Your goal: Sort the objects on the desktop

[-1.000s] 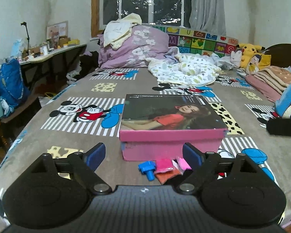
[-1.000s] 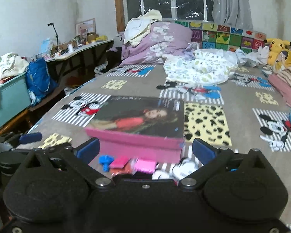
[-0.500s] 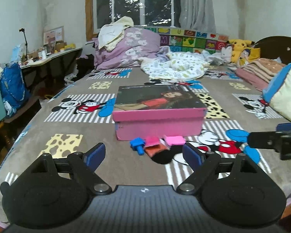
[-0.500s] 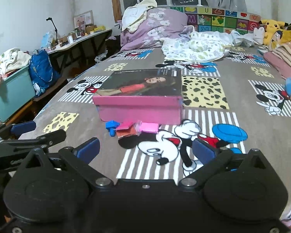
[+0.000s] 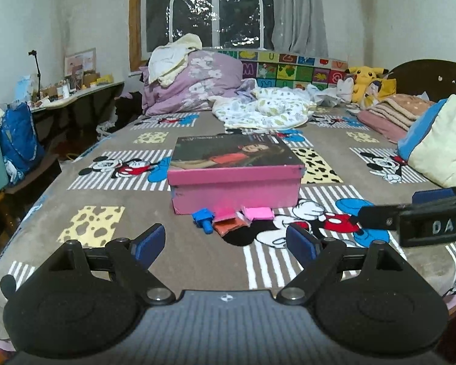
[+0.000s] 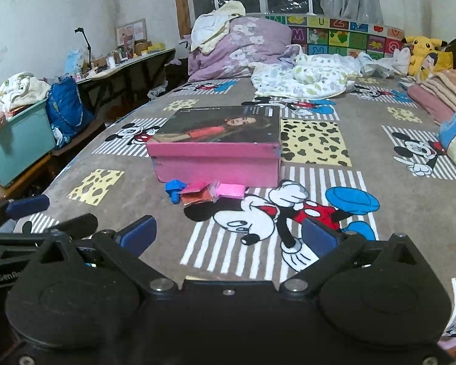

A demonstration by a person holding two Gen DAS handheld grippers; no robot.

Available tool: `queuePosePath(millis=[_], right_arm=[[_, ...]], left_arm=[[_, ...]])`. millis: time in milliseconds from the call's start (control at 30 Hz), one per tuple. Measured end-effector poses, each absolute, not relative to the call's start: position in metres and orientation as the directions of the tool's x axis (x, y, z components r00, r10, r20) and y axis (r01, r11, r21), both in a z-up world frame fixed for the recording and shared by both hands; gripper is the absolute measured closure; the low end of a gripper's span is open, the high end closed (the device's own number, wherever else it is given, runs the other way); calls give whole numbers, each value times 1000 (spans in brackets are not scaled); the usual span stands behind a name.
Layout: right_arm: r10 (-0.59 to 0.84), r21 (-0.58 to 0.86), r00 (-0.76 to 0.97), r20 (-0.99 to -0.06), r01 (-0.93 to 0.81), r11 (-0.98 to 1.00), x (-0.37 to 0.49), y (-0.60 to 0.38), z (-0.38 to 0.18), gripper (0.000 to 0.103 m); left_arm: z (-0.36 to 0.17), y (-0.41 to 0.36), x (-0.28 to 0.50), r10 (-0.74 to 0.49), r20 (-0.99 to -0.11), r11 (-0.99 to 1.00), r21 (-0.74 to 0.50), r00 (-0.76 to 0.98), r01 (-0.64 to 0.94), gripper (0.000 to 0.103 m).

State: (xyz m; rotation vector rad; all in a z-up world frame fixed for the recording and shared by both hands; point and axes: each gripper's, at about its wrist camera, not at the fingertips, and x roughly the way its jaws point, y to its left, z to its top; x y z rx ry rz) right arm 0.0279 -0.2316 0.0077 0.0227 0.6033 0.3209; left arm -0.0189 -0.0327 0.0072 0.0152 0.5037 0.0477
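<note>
A pink box [image 5: 235,190] with a printed picture lid is seen closed on the cartoon-patterned bedspread [image 5: 112,182], and it serves as the landmark here. Against the near wall of the pink box a small cluster of objects is laid: a blue plastic bolt [image 5: 203,217] at the box's near left corner, a red-orange packet [image 5: 228,223] just beside the bolt, and a pink packet [image 5: 258,213] next to that, towards the middle of the near wall. The packets are seen touching or overlapping one another; whether the bolt touches the box cannot be told.

The left gripper [image 5: 225,243] is held on the near side of the pink box, its jaws spread wide with nothing between them. The cluster is seen ahead of the jaws, apart from the blue pads [image 5: 149,243], roughly on the line of the gap.

The right gripper [image 6: 228,235] is likewise held on the near side of the box, its jaws spread wide and empty. From its view the cluster [image 6: 203,193] is seen ahead and slightly left of the gap, untouched by either pad.

Beyond the far side of the box, crumpled bedding [image 5: 258,109] and a purple quilt [image 5: 197,82] are piled.
</note>
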Motion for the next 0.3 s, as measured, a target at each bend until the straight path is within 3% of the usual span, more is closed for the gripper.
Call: queuePosePath(millis=[300], right_arm=[[305,101,774,-555,-301,948,25,-227,6,1]], left_arm=[[7,-32,-22,29,-485,1000,7,874,-30,17]])
